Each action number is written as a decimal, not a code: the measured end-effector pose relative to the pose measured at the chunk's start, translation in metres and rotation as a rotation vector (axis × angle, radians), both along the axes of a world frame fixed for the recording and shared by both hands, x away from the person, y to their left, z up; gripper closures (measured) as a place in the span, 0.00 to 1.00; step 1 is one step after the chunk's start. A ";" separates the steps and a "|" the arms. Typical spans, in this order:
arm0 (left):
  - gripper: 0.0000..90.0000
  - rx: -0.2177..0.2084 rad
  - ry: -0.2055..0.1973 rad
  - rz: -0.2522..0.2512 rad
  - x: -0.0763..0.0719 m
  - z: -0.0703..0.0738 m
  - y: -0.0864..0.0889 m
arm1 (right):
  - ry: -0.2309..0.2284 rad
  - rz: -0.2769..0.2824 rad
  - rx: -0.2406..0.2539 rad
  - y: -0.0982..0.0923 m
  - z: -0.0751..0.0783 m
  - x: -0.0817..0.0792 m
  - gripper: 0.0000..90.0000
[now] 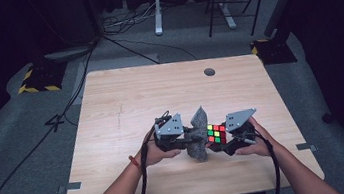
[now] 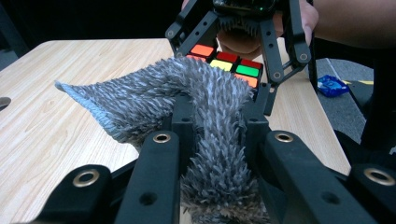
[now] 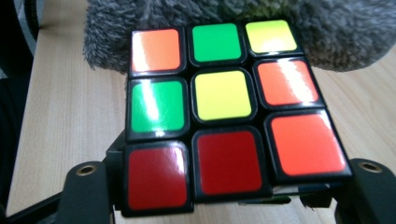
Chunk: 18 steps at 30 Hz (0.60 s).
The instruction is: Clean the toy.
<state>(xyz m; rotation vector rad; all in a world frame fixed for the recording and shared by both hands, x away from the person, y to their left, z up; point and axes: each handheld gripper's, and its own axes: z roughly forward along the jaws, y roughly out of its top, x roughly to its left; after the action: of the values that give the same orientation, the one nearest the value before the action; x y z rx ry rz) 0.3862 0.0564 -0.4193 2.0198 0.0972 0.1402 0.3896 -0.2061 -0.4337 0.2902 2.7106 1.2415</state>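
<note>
A scrambled puzzle cube (image 1: 216,134) with red, green, orange and yellow stickers hangs just above the wooden table, held in my right gripper (image 1: 226,143). In the right gripper view the cube (image 3: 224,112) sits between the jaws at both sides. My left gripper (image 1: 189,141) is shut on a shaggy grey cloth (image 1: 198,134). In the left gripper view the cloth (image 2: 205,121) runs up between the two jaws and presses against the near face of the cube (image 2: 229,65). The right gripper (image 2: 238,28) faces me there, a hand behind it.
The light wooden table (image 1: 125,98) has a round cable hole (image 1: 209,72) at its far edge. Cables trail from both grippers over the near edge. Beyond the table are a white desk frame (image 1: 157,8) and a stand base with yellow-black tape (image 1: 39,79).
</note>
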 end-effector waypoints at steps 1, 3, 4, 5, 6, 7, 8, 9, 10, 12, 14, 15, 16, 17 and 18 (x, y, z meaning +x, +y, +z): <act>0.83 0.001 -0.001 -0.009 0.000 0.000 -0.001 | 0.012 0.011 -0.010 0.001 -0.001 0.000 0.36; 0.83 0.007 -0.001 -0.021 -0.001 0.000 -0.004 | 0.017 0.023 -0.033 0.004 -0.003 -0.001 0.36; 0.83 0.006 -0.003 -0.027 -0.002 0.000 -0.006 | 0.019 0.028 -0.041 0.005 -0.004 -0.001 0.36; 0.82 0.006 -0.005 -0.030 -0.002 0.000 -0.007 | 0.019 0.032 -0.052 0.007 -0.005 -0.001 0.36; 0.82 0.007 -0.007 -0.034 -0.002 0.001 -0.008 | 0.017 0.038 -0.062 0.009 -0.006 -0.002 0.36; 0.82 0.005 -0.005 -0.039 -0.003 0.001 -0.010 | 0.012 0.044 -0.072 0.010 -0.006 -0.002 0.36; 0.82 0.006 -0.010 -0.037 -0.004 0.001 -0.010 | 0.006 0.046 -0.071 0.011 -0.007 -0.003 0.36; 0.82 0.009 -0.015 -0.036 -0.004 0.001 -0.011 | 0.005 0.044 -0.070 0.012 -0.007 -0.003 0.36; 0.82 0.012 -0.017 -0.036 -0.004 0.001 -0.011 | 0.007 0.043 -0.072 0.012 -0.008 -0.002 0.36; 0.82 0.004 -0.027 -0.025 -0.003 0.002 -0.009 | -0.019 0.041 -0.080 0.011 -0.007 -0.003 0.37; 0.83 -0.022 -0.015 0.003 0.000 0.002 -0.003 | -0.029 0.033 -0.062 0.008 -0.005 -0.003 0.37; 0.83 -0.034 -0.008 0.009 0.003 0.002 0.000 | -0.027 0.027 -0.049 0.005 -0.004 -0.002 0.37; 0.83 -0.030 -0.011 0.031 0.004 0.002 0.004 | -0.036 0.020 -0.037 0.003 -0.003 -0.002 0.37; 0.83 -0.021 -0.013 0.044 0.006 0.001 0.006 | -0.043 0.008 -0.013 -0.001 0.000 -0.002 0.37; 0.83 -0.016 -0.006 0.053 0.008 0.000 0.009 | -0.044 0.002 0.003 -0.003 0.001 -0.002 0.37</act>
<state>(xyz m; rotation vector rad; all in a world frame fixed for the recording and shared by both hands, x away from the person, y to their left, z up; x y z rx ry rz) 0.3940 0.0653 -0.4193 2.0013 0.1475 0.1784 0.3881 -0.2093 -0.4325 0.2569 2.6726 1.2380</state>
